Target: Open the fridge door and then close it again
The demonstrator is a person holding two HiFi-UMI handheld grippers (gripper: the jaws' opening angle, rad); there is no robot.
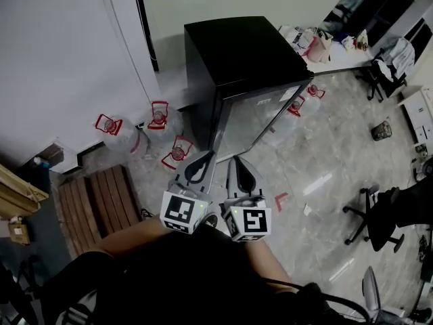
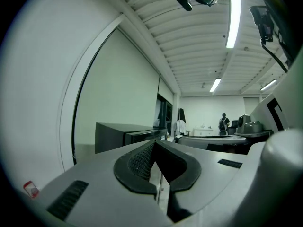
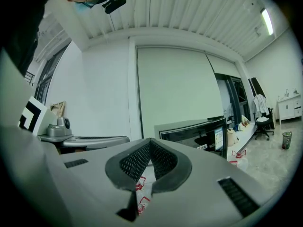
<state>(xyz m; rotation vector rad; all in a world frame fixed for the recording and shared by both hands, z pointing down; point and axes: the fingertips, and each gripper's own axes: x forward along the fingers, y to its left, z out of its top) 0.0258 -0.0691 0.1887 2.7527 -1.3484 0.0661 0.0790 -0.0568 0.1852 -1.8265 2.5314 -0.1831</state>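
Hovering side by side over the floor: left gripper [image 1: 201, 166], jaws pressed tip to tip with nothing between them; right gripper [image 1: 247, 175], jaws likewise together and empty. Both point toward the low black box-shaped fridge [image 1: 247, 49], near it but not touching. The fridge stands by the white wall, its glossy door [image 1: 252, 124] facing the grippers and apparently closed. Clear plastic water jugs with red handles [image 1: 161, 119] stand just left of the fridge. Slatted wooden pallet [image 1: 101, 200] lies further left.

fridge [image 1: 243, 53]: glossy black | jugs [image 1: 162, 122]: clear, red handles | pallet [image 1: 101, 202]: brown slats
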